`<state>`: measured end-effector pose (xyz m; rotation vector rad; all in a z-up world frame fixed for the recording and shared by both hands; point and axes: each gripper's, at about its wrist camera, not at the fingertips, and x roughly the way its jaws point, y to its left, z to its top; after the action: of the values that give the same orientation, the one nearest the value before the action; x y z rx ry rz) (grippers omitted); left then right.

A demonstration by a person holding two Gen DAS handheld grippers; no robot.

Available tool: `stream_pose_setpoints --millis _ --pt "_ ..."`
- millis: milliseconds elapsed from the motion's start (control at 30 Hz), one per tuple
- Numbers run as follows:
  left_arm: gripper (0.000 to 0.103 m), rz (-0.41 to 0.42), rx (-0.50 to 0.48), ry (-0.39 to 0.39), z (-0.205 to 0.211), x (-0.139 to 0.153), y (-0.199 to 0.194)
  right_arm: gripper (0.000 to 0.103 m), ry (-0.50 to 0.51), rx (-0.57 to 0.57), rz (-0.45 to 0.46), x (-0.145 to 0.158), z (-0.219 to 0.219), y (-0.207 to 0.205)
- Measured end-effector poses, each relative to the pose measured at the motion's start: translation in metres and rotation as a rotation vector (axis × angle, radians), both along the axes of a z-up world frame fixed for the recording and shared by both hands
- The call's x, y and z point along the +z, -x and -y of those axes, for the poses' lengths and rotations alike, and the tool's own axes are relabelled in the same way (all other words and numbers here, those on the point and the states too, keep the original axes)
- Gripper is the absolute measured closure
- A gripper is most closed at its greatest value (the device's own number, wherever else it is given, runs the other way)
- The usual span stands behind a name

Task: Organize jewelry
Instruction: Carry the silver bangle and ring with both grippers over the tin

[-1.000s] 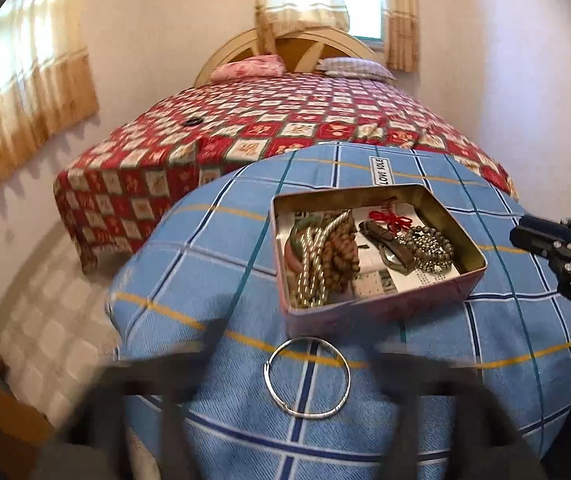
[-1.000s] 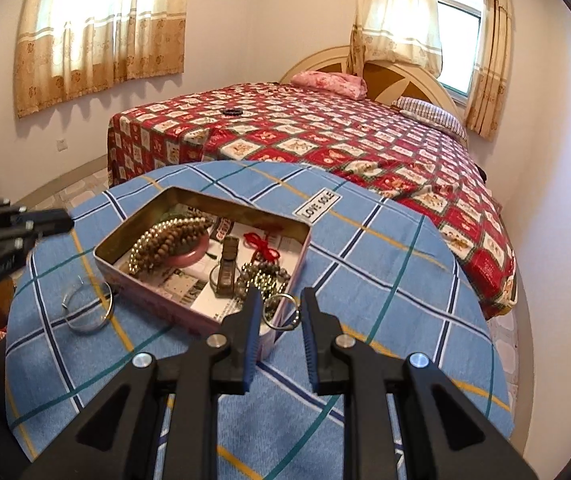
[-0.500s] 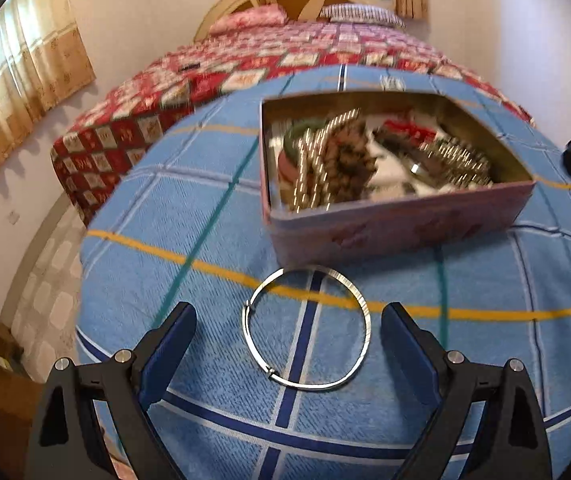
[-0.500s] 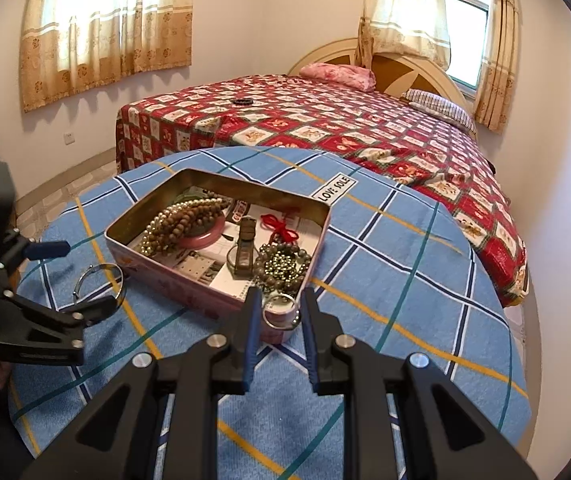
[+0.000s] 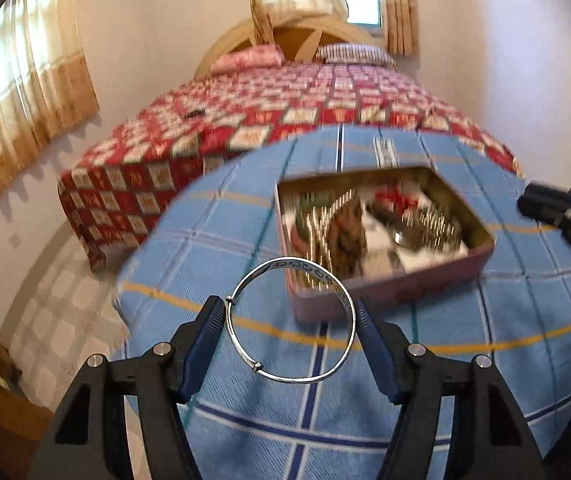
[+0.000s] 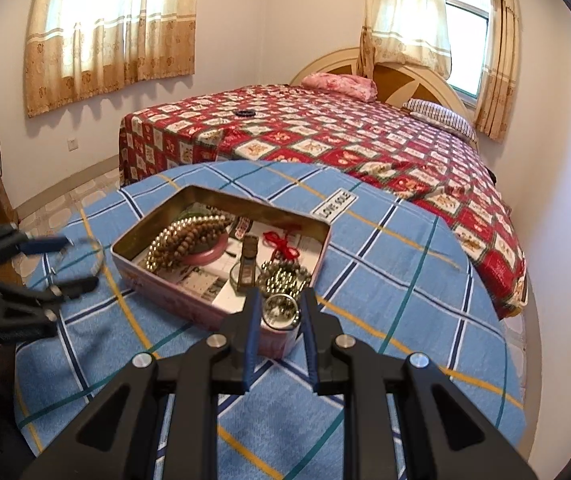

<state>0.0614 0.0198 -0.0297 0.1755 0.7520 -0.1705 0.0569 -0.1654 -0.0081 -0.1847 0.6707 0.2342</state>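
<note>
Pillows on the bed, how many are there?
2: a pink pillow against the headboard, and a striped pillow beside it, nearer the window. Others could be hidden.

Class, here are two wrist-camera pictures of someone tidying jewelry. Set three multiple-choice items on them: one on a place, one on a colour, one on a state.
1. Where is the tin box standing?
A. on the bed
B. on the blue checked tablecloth
C. on the floor

2. What colour is the bangle in the left gripper?
A. silver
B. red
C. black

3. What state is the right gripper in?
A. wide open and bare
B. out of view
C. shut on a small ring

Answers:
1 B, the box sits on the tablecloth, with the bed behind it.
2 A, the thin hoop gleams silver.
3 C, its fingers press the small ring from both sides.
</note>
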Motion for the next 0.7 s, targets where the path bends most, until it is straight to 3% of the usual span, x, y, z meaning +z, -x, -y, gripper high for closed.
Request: stream_pose_setpoints --millis 233,700 --pt "0.036 0.048 -0.001 -0.029 0.009 0.022 -0.032 0.081 0.023 0.013 0.031 0.007 -0.005 -0.016" --pt "0.036 0.028 -0.035 -0.057 0.035 0.014 -0.072 0.081 0.000 0.048 0.047 0.008 -0.011 -0.041"
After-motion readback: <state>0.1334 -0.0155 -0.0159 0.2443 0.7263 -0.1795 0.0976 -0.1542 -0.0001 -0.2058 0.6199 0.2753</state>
